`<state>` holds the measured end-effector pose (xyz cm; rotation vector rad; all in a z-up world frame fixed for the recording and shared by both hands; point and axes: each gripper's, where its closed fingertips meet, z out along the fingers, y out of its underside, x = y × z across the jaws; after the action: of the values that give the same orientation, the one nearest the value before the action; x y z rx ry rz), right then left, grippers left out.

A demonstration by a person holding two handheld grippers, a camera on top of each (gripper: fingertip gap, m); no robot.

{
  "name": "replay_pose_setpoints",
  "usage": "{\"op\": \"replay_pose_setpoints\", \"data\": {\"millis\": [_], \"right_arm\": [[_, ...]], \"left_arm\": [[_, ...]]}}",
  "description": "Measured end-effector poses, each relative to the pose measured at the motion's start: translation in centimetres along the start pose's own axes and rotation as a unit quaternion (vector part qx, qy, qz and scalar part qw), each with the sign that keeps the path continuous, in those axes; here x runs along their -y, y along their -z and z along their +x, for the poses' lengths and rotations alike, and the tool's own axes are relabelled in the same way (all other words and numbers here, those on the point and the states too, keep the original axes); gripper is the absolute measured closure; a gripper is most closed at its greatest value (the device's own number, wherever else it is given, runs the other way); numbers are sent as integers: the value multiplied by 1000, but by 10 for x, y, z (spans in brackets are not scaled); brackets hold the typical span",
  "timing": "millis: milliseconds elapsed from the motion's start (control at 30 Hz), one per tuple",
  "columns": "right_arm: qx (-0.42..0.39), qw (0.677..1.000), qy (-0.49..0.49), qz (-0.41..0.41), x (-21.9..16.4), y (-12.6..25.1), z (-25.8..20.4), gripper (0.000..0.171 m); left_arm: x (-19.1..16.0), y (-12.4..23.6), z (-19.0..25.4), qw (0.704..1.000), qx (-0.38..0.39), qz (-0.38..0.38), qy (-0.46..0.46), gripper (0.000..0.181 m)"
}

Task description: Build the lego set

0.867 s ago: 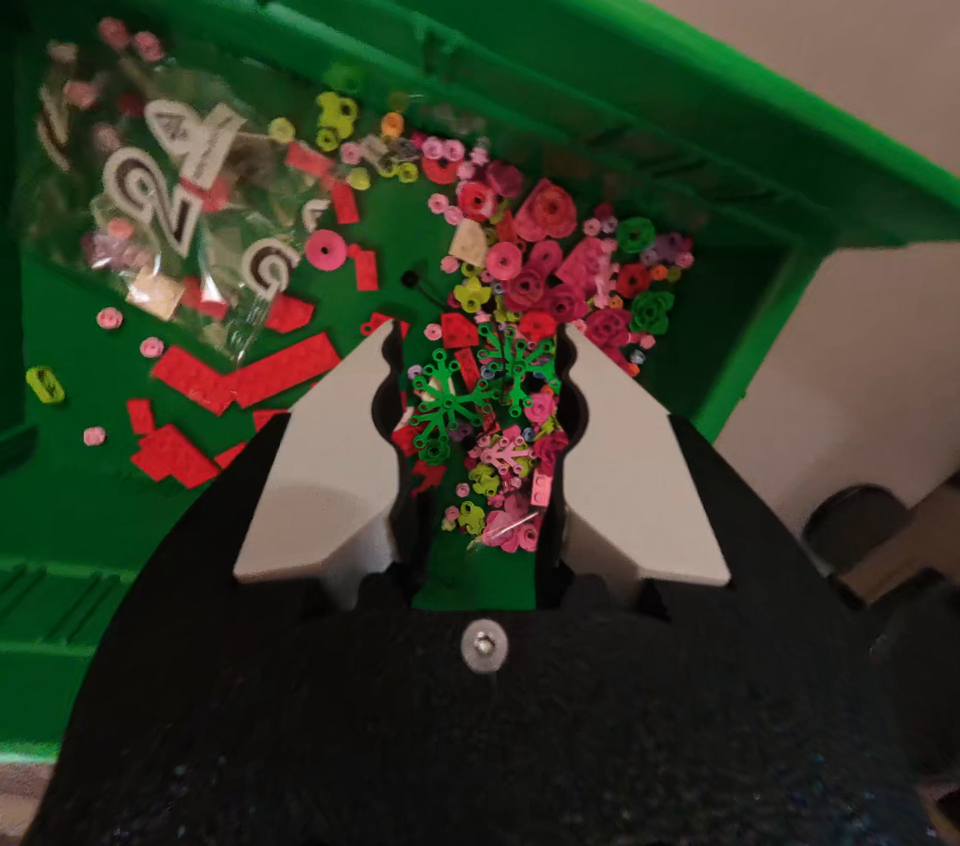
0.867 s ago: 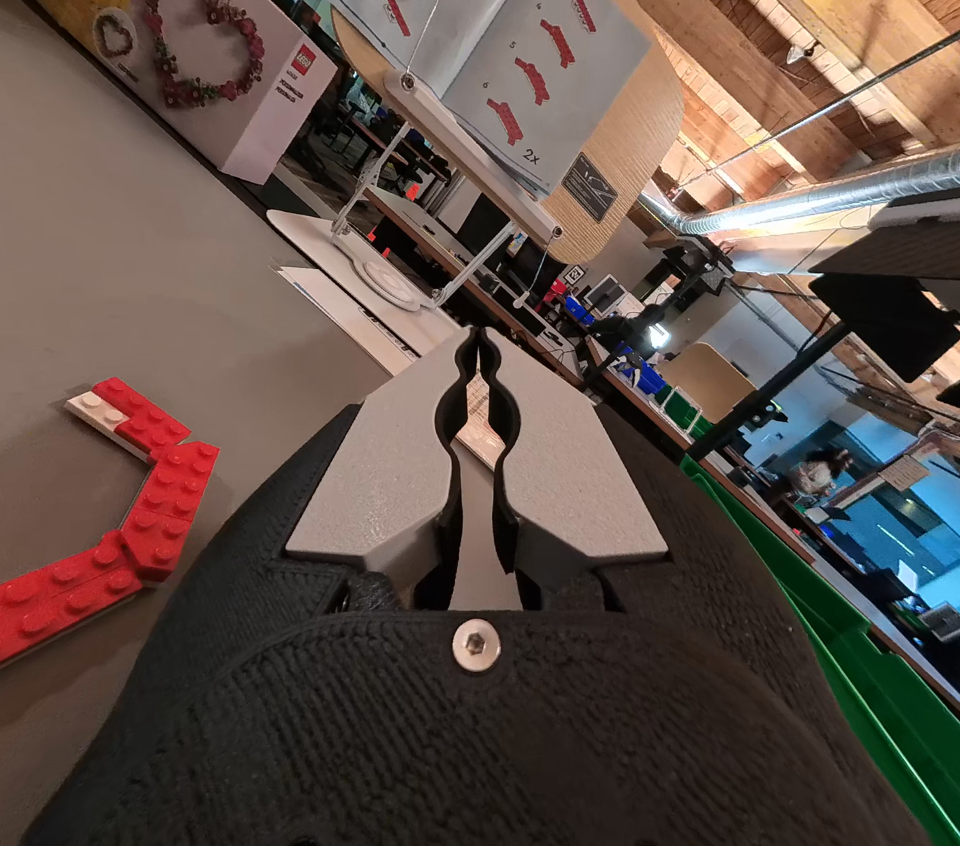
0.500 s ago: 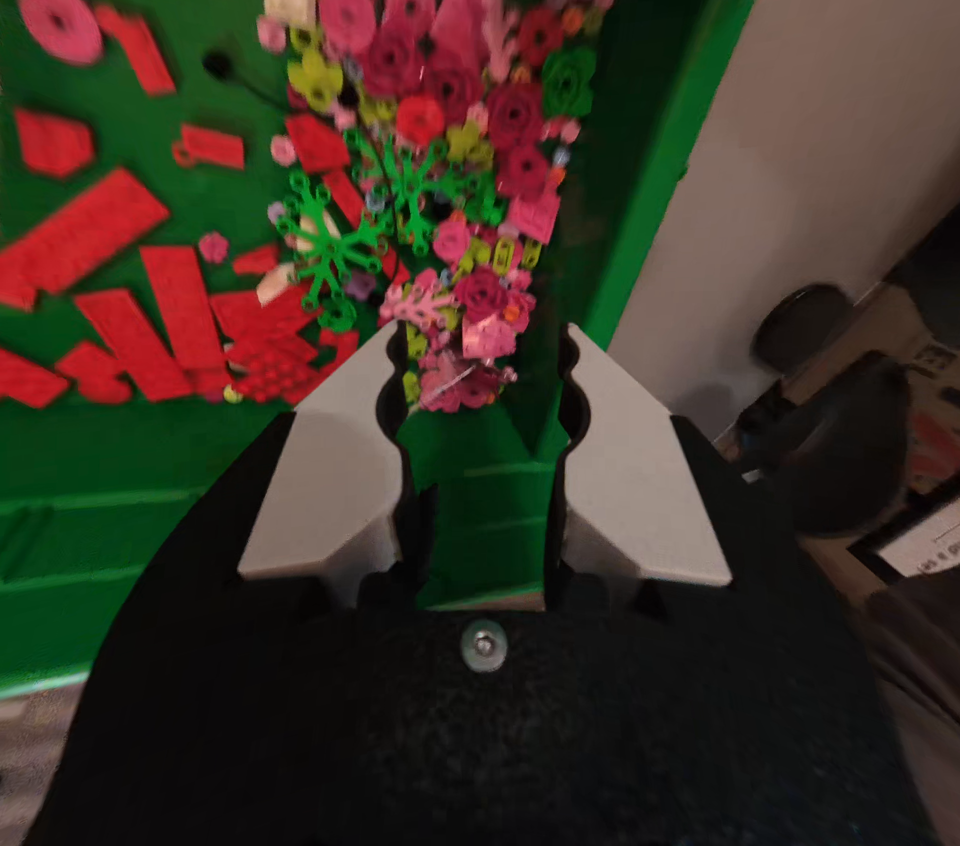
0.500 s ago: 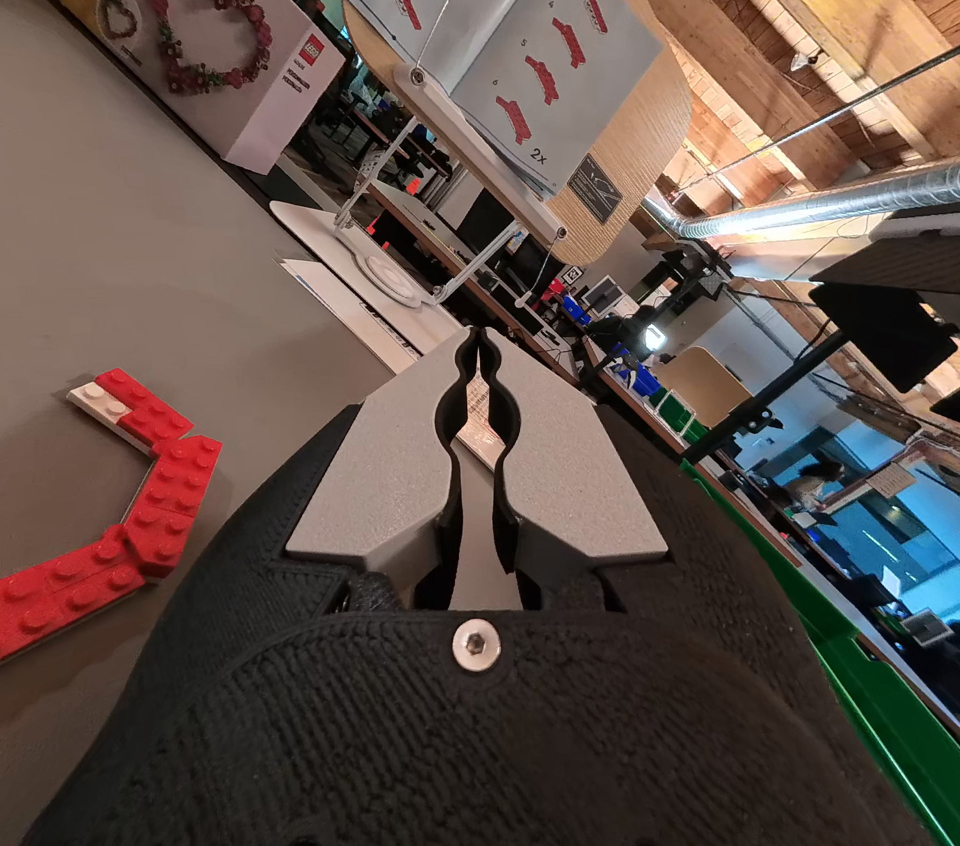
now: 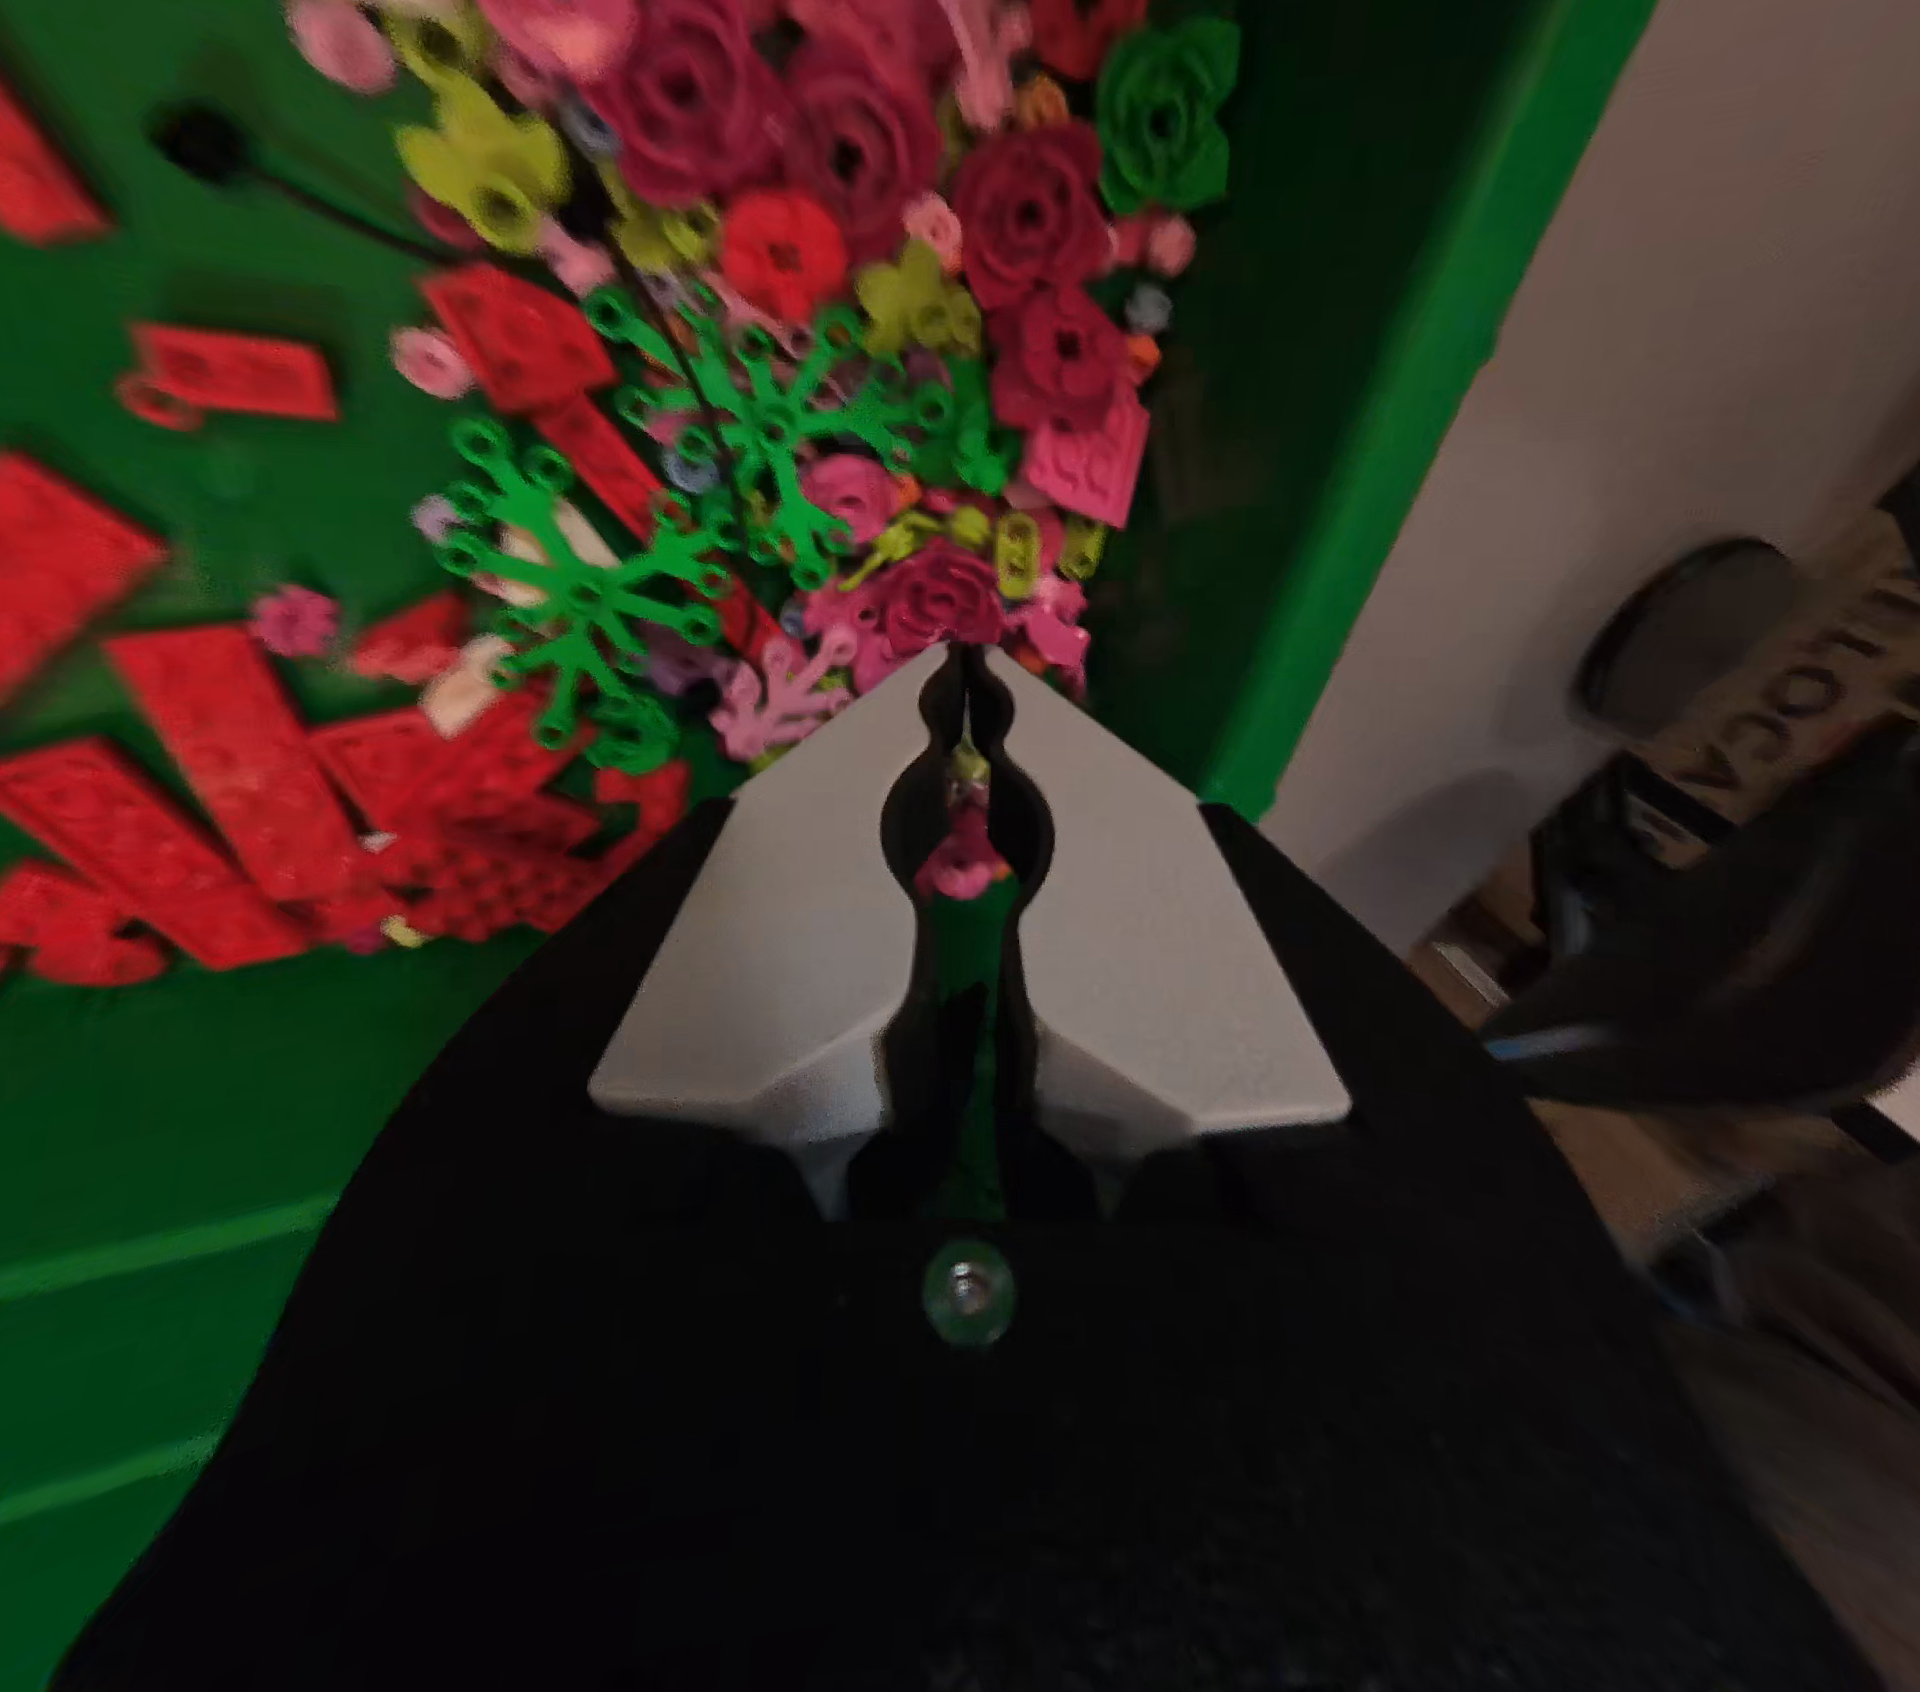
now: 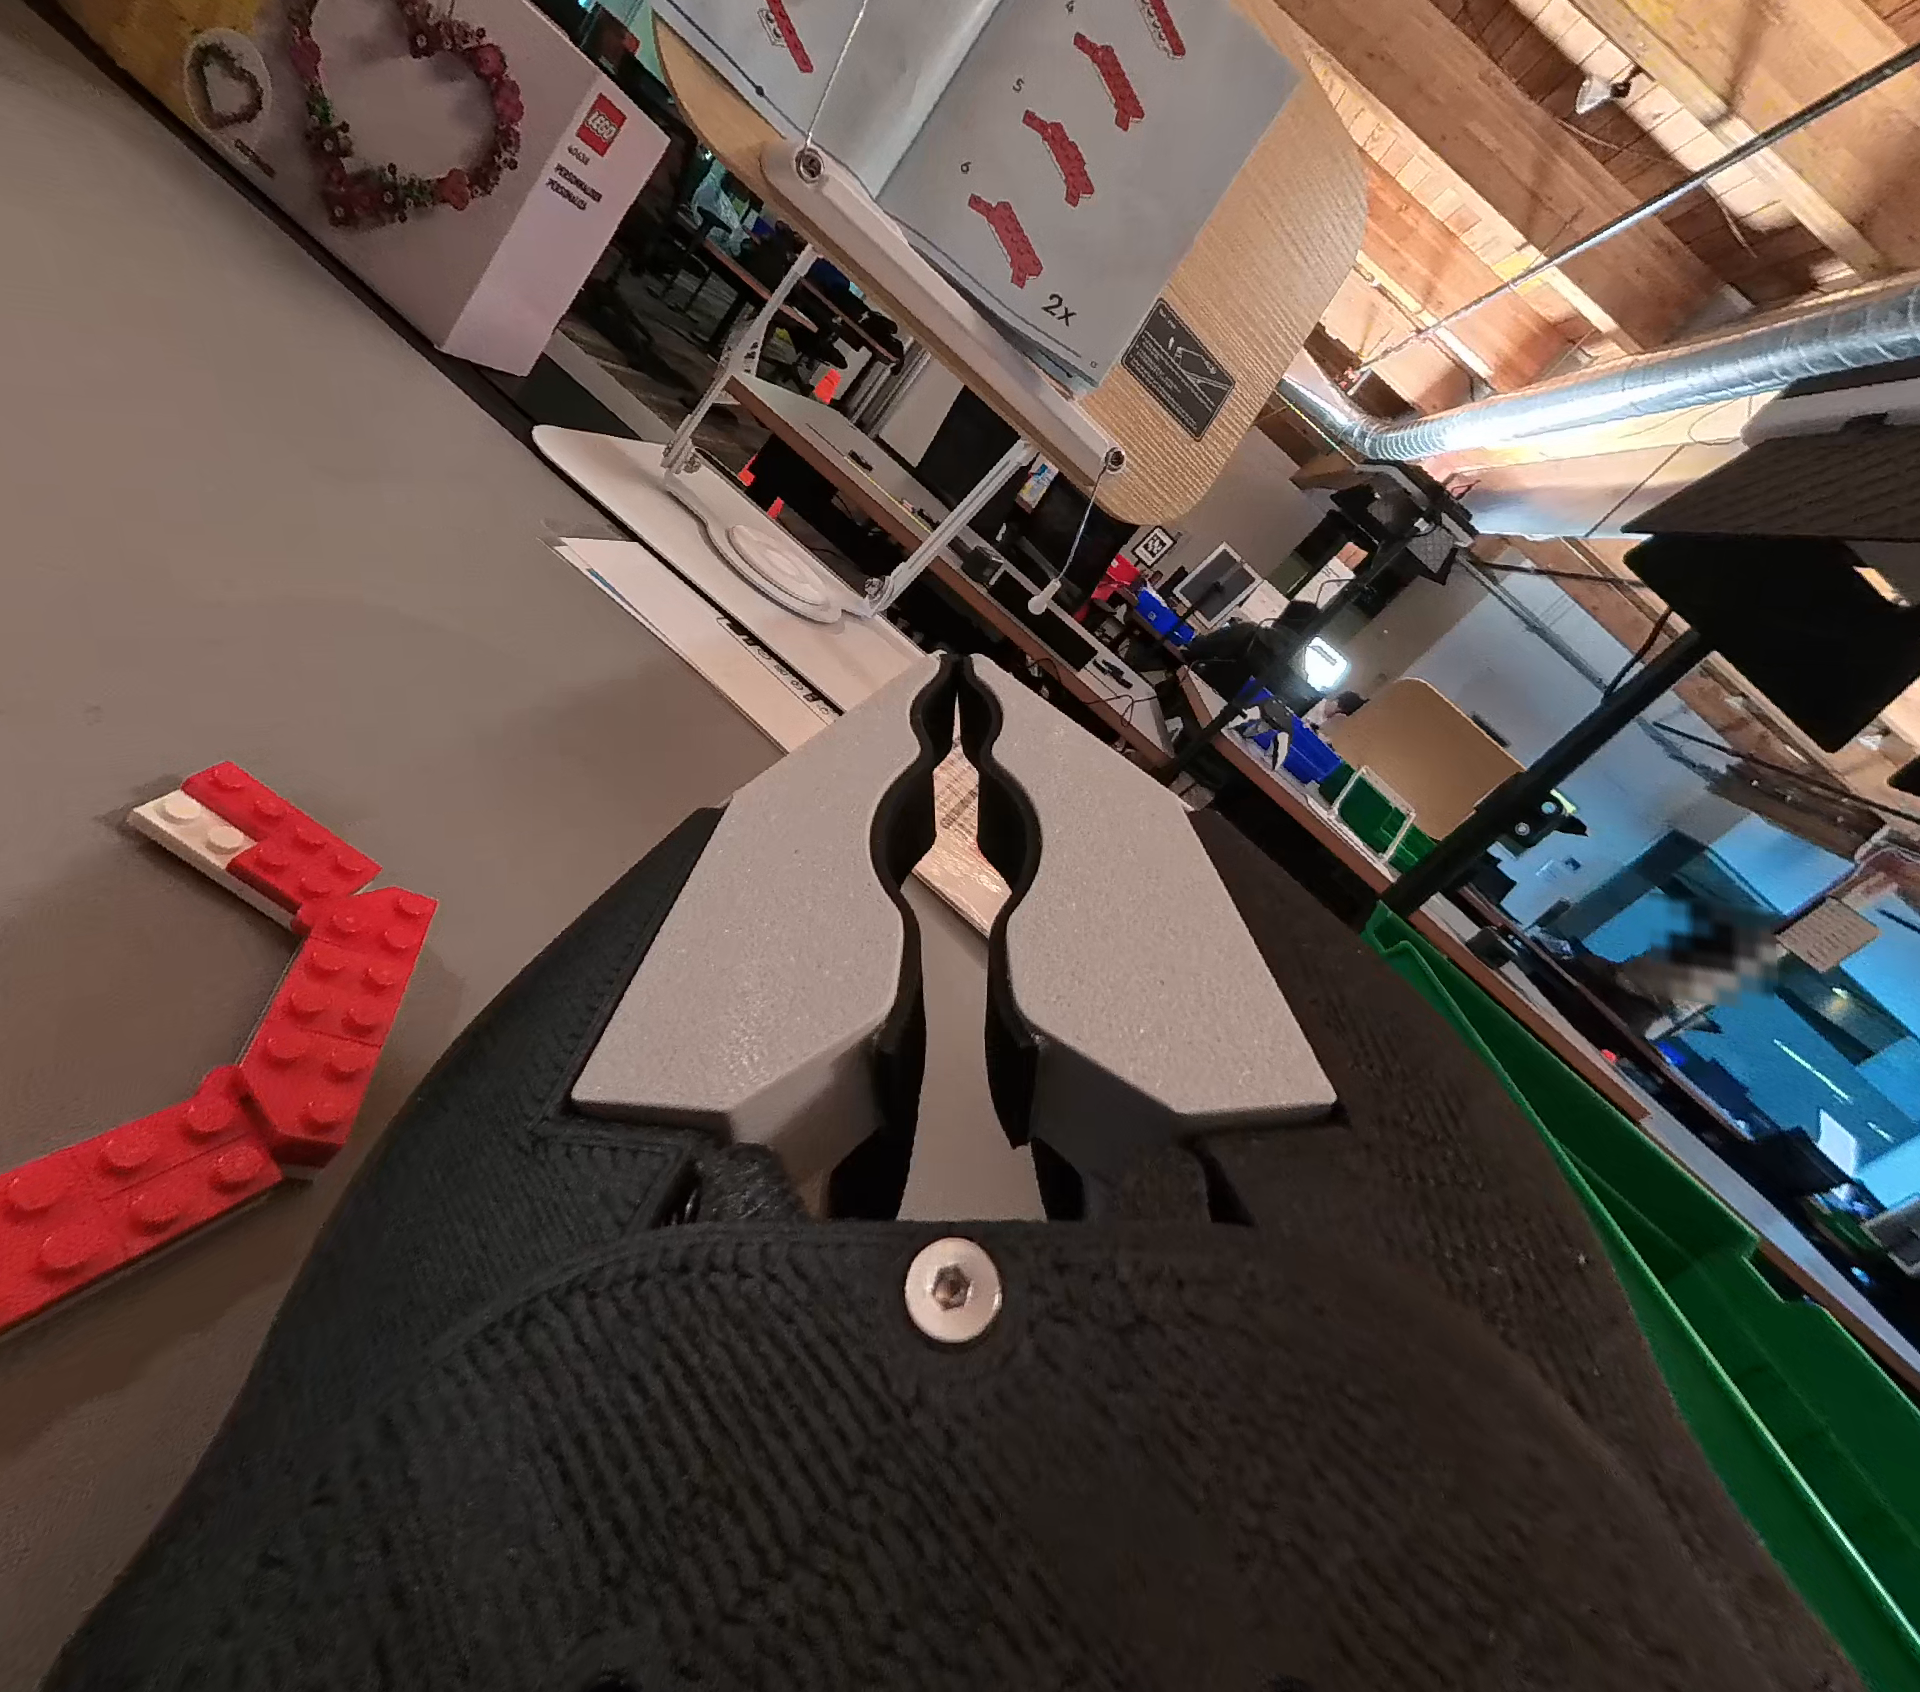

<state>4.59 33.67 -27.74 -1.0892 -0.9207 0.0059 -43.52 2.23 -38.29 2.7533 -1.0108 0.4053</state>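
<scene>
the left claw (image 5: pixel 964 674) is sitting with its jaws pressed together at the tips, right at the near edge of the heap of pink, red and green flower pieces (image 5: pixel 831 208) in the green bin (image 5: pixel 1382 354); whether it is pinching a piece i cannot tell. the right claw (image 6: pixel 958 674) is hovering closed and empty over the grey bench (image 6: pixel 260 520), with the red lego assembly (image 6: pixel 281 1008) lying to its left and the instruction booklet (image 6: pixel 997 63) standing beyond.

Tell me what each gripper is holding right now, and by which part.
The right gripper is shut on nothing above the grey table. The left gripper has closed over the piece pile; whether it grips one cannot be told.
</scene>
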Motion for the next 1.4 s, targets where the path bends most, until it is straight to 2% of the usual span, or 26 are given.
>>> {"op": "replay_pose_setpoints", "data": {"millis": [33,200,300,367,433,500,667,767,867,1033,1133,1200,1300,1400], "right_arm": [[0,1000,0,0,0,0,0,171],[1,1000,0,0,0,0,0,171],[2,1000,-2,1,0,0,0,171],[3,1000,-3,1,0,0,-1,171],[4,1000,-2,1,0,0,-1,171],[5,1000,-3,2,0,0,-1,171],[6,1000,-6,2,0,-1,-1,171],[7,1000,-6,2,0,-1,-2,171],[9,1000,-7,1,-1,-1,-2,171],[9,1000,-7,1,-1,-1,-2,171],[9,1000,-7,1,-1,-1,-2,171],[9,1000,-7,1,-1,-1,-2,171],[9,1000,-8,2,0,-1,-2,171],[11,1000,-8,2,0,-1,-3,171]], "left_arm": [[6,2,-3,1000,5,14,-5,181],[31,21,-32,994,76,75,-28,181],[41,46,-58,982,130,135,8,154],[38,53,-74,977,157,142,33,130],[29,46,-73,984,136,115,29,130],[23,36,-64,990,106,87,21,138],[19,26,-66,991,125,47,-11,145],[24,26,-64,991,120,53,-13,161],[26,27,-64,991,123,46,-24,165],[47,38,-72,982,161,87,-48,173],[61,49,-88,966,224,121,-49,173],[68,58,-98,951,268,147,-43,160],[58,58,-91,962,236,139,-23,139],[41,56,-82,976,185,117,4,146]]}}
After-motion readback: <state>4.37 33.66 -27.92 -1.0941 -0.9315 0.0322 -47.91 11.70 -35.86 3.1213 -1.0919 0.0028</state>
